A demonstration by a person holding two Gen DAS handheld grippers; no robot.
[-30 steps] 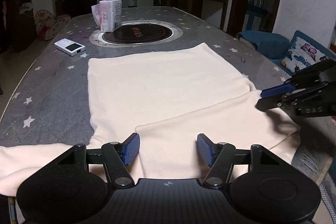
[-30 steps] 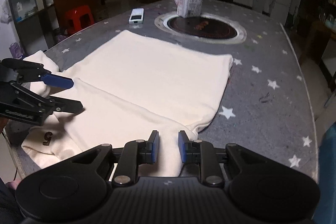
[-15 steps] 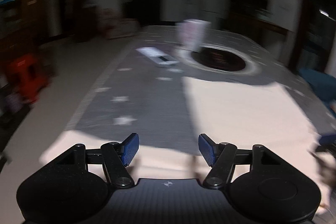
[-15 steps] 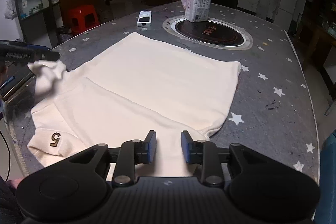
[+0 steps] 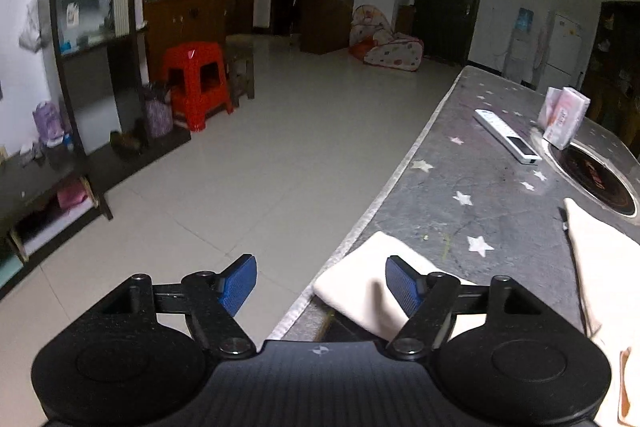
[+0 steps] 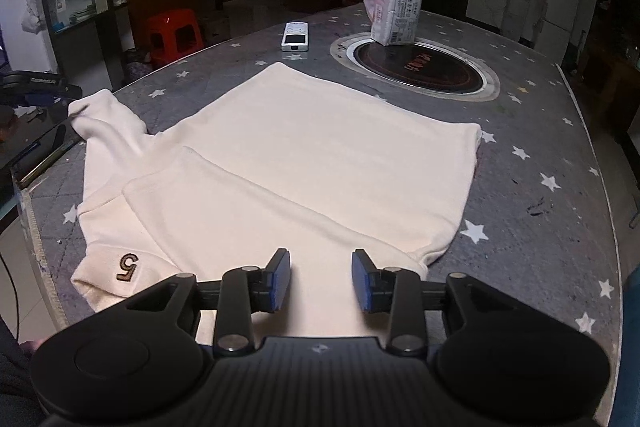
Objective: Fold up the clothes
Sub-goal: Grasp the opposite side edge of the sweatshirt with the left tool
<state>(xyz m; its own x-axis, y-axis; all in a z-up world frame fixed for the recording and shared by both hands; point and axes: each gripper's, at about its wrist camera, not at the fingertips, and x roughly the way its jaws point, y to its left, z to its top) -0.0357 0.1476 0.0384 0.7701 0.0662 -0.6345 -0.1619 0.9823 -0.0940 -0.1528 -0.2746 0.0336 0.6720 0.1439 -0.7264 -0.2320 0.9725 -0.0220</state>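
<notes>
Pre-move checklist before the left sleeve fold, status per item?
1. Right sleeve folded over the cream top: ok, it lies flat across the body.
2. Right gripper released: ok, jaws opening, pads clear of the cloth beneath.
3. Left gripper ready: ok, jaws opening, nothing gripped.
4. Left sleeve reachable: ok, its cuff lies at the table edge, just beyond the left fingers.
5. Sleeve flat: cannot tell, the gripper hides part.
6. Fold path clear: ok, the remote and tissue pack sit beyond the garment.
</notes>
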